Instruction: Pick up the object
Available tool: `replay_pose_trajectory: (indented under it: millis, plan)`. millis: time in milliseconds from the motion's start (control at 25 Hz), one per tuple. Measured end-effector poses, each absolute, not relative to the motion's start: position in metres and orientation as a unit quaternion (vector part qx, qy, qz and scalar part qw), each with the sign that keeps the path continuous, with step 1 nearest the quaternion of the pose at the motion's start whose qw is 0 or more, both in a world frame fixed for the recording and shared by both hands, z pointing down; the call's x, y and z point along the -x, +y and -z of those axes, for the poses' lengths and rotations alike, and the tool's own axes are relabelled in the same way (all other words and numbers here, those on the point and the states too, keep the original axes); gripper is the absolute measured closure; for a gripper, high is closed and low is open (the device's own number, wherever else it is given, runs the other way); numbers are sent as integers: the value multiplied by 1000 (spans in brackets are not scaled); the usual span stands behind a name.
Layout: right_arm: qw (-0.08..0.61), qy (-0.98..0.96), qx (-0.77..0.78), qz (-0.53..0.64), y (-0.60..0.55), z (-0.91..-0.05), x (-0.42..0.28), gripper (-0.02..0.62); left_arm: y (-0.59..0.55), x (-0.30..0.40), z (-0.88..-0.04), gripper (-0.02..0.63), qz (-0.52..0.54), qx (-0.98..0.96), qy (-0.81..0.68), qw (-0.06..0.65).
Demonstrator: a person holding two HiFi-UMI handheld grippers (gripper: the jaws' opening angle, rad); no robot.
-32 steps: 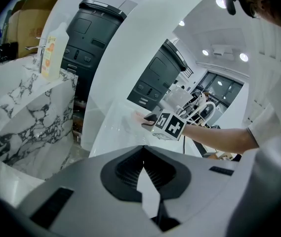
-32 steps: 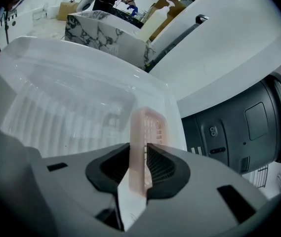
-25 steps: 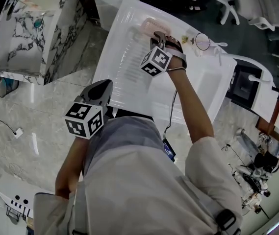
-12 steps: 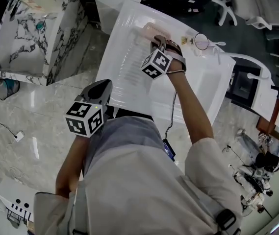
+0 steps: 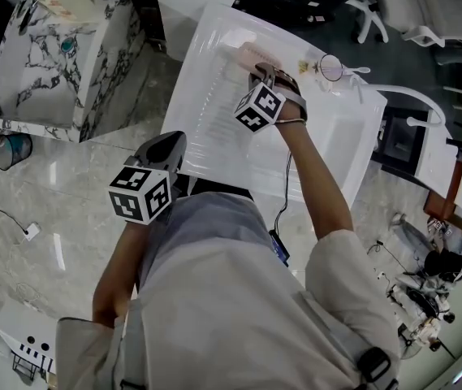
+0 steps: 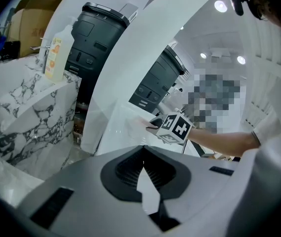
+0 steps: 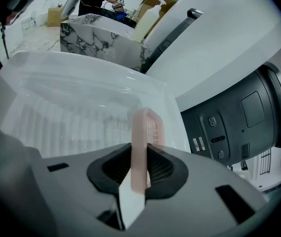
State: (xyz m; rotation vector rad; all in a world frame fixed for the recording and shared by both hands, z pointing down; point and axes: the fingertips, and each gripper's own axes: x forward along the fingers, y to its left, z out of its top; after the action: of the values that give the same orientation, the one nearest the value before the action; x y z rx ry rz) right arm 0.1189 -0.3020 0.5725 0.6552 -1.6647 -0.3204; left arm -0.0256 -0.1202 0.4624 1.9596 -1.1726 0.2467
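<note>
The right tool (image 7: pixel 139 171), pinching the thin pink object (image 7: pixel 141 130) edge-on at the far edge of the white tray (image 5: pixel 213 108), should lift straight up with a firm squeeze so it cannot pivot, while the left tool (image 6: pixel 142 176), pressed together and empty, hangs clear.

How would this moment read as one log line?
right gripper: shut on pink object | left gripper: shut, empty | pink object: far end of tray
</note>
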Motion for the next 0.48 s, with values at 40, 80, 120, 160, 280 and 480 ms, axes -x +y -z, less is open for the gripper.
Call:
replay_pose_trajectory:
  millis: [40, 80, 120, 160, 280, 480]
  plan:
    - [616, -721, -285, 138, -300, -572, -119, 511, -119, 26, -463, 604, -98, -779, -465, 410]
    - [617, -721, -285, 137, -299, -572, -120, 511, -118, 26, -463, 604, -97, -779, -463, 411]
    - [617, -720, -285, 136, -297, -571, -120, 511, -118, 26, -463, 604, -97, -780, -462, 411]
    - [618, -720, -286, 136, -296, -570, -120, 509, -117, 26, -463, 604, -97, -780, -461, 412]
    - [617, -720, -288, 130, -291, -569, -120, 511, -115, 27, -463, 604, -96, -782, -457, 412]
    - [612, -725, -295, 116, -285, -564, -117, 511, -114, 29, -456, 604, -92, -787, -454, 408]
